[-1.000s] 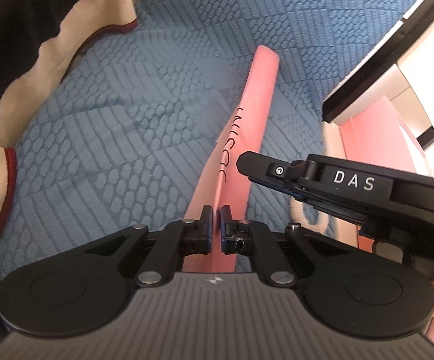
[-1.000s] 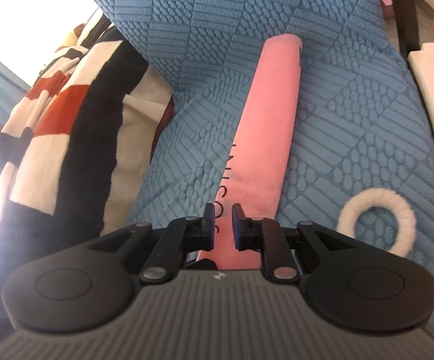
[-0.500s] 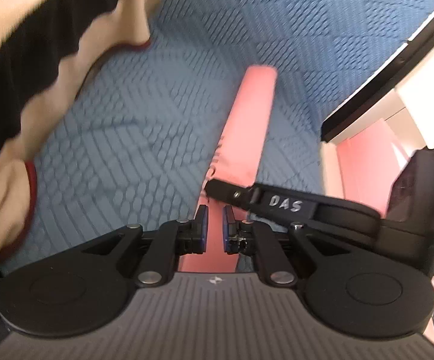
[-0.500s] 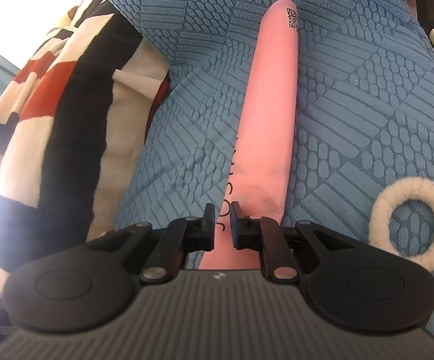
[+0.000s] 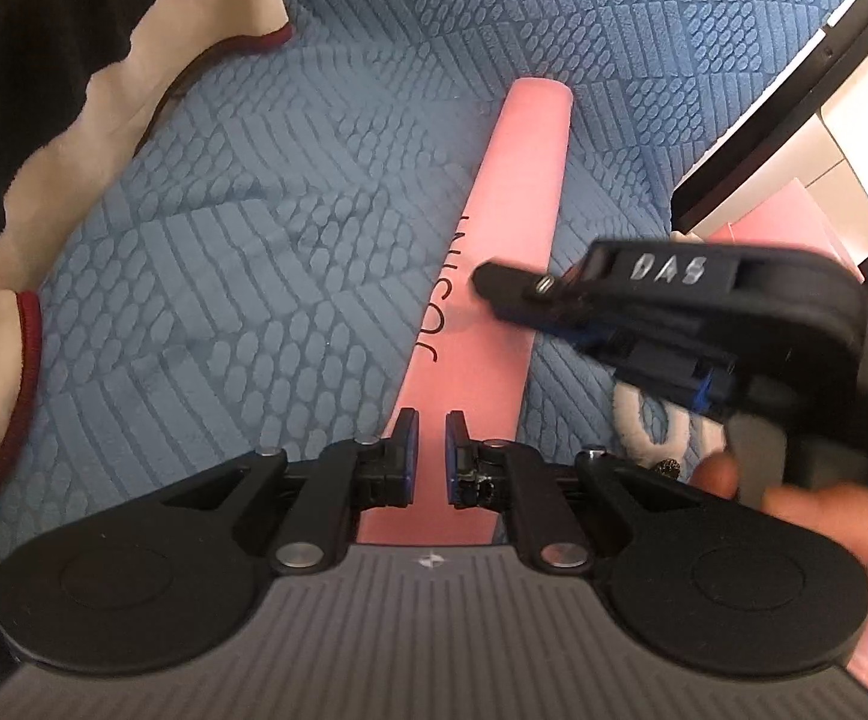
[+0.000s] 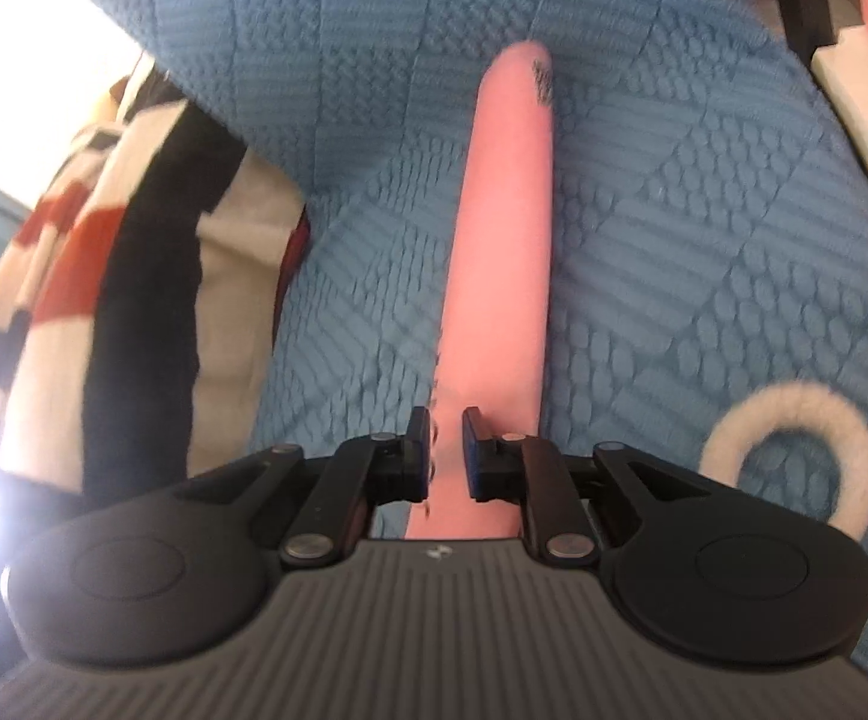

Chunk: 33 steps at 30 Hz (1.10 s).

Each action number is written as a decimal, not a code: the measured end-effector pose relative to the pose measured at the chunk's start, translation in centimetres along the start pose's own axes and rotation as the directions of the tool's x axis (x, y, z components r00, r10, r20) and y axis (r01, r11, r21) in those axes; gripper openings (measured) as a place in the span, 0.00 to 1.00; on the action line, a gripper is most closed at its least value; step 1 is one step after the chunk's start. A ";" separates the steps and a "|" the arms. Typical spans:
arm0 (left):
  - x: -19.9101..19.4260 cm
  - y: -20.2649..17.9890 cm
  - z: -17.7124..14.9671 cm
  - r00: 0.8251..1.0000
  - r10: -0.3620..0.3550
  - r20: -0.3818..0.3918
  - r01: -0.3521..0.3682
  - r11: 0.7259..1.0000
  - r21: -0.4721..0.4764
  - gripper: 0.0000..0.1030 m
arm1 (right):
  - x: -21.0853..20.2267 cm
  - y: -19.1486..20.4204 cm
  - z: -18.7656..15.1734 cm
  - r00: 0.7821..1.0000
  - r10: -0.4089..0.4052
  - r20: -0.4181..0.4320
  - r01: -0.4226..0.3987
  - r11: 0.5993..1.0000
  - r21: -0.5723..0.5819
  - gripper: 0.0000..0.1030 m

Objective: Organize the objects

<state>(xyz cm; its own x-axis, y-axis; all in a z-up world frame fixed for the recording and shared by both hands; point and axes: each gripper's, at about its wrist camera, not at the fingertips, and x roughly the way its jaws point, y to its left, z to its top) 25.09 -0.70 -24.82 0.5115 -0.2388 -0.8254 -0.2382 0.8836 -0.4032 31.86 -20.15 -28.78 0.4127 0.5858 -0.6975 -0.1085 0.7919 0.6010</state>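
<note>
A long pink strip (image 5: 518, 252) with dark lettering lies on a blue cover (image 5: 242, 252) embossed with oval and ribbed patches. A cream blanket (image 6: 134, 276) carries black and red-orange blocks and a dark red edge. A fluffy off-white ring (image 6: 794, 456) sits on the blue. Both grippers, left (image 5: 431, 450) and right (image 6: 446, 456), are black with blue finger pads.

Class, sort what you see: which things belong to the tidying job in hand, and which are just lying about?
Job in hand: pink strip; fluffy white ring, probably next.
Lying about: striped blanket; blue textured cover underneath.
</note>
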 end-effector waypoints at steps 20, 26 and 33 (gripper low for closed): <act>0.2 0.1 0.2 1.000 -0.001 -0.009 0.001 1.000 -0.003 0.09 | 1.9 -2.4 6.7 0.994 -0.077 0.084 0.082 0.995 -0.057 0.43; 0.4 -0.5 0.0 1.000 0.005 0.000 -0.005 1.000 0.028 0.09 | 2.8 -2.1 7.3 0.999 0.008 0.046 -0.003 0.994 -0.109 0.43; 0.5 -0.4 0.0 1.000 -0.004 0.003 0.004 1.000 0.018 0.09 | 3.0 -0.8 6.1 0.997 0.065 -0.042 -0.073 0.974 -0.216 0.41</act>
<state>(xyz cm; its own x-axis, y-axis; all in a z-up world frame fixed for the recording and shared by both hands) 25.41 -1.15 -25.08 0.5152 -0.2412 -0.8224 -0.2215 0.8895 -0.3996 38.66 -20.09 -28.95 0.3668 0.6430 -0.6723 -0.3312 0.7656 0.5515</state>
